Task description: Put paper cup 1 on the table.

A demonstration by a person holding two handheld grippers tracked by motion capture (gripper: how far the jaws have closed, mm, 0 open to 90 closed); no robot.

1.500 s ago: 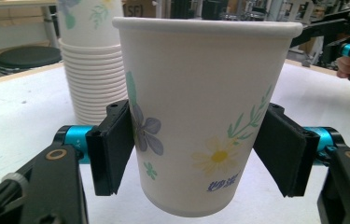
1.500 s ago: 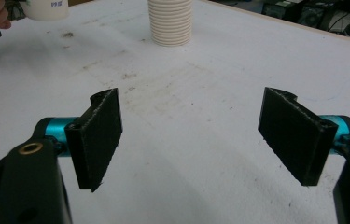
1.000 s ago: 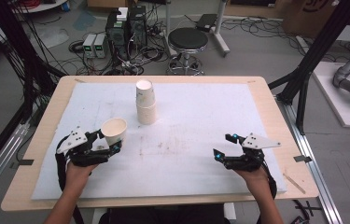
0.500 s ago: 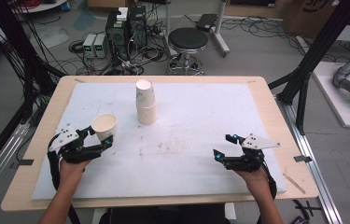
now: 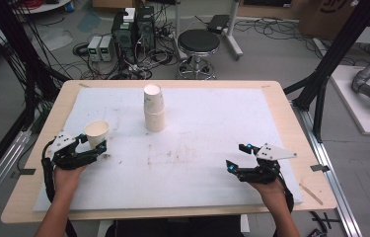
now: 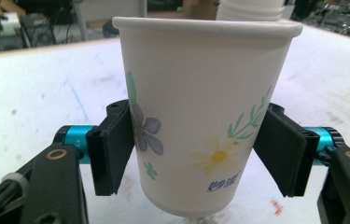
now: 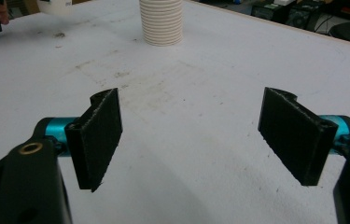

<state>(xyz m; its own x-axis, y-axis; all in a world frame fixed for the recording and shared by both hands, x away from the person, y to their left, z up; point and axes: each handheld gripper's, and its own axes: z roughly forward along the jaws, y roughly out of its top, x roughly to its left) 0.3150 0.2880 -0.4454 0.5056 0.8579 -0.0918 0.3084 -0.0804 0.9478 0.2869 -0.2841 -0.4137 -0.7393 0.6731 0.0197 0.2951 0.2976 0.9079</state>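
High view: the left gripper (image 5: 92, 146) clamps an upright paper cup (image 5: 97, 133) near the table's (image 5: 271, 98) left edge, the cup stack (image 5: 154, 107) far right of it; the right gripper (image 5: 238, 156) rests apart, jaws spread, empty. Left gripper view: pads (image 6: 116, 140) squeeze the cup (image 6: 200, 116), axis vertical. Right gripper view: the stack (image 7: 161, 21) stands far ahead

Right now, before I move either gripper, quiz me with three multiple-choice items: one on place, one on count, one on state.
1. Where is the stack of white paper cups?
A. table's far middle
B. near right corner
C. on the floor

2. How many flower-printed white paper cups sit between the left gripper pads?
A. none
B. one
C. three

3. How is the right gripper?
A. shut on a cup
B. open, nothing between the pads
C. shut on a cloth

A: the high view shows it. B: one cup, upright, clamped. C is out; B: pads apart over the bare white mat.
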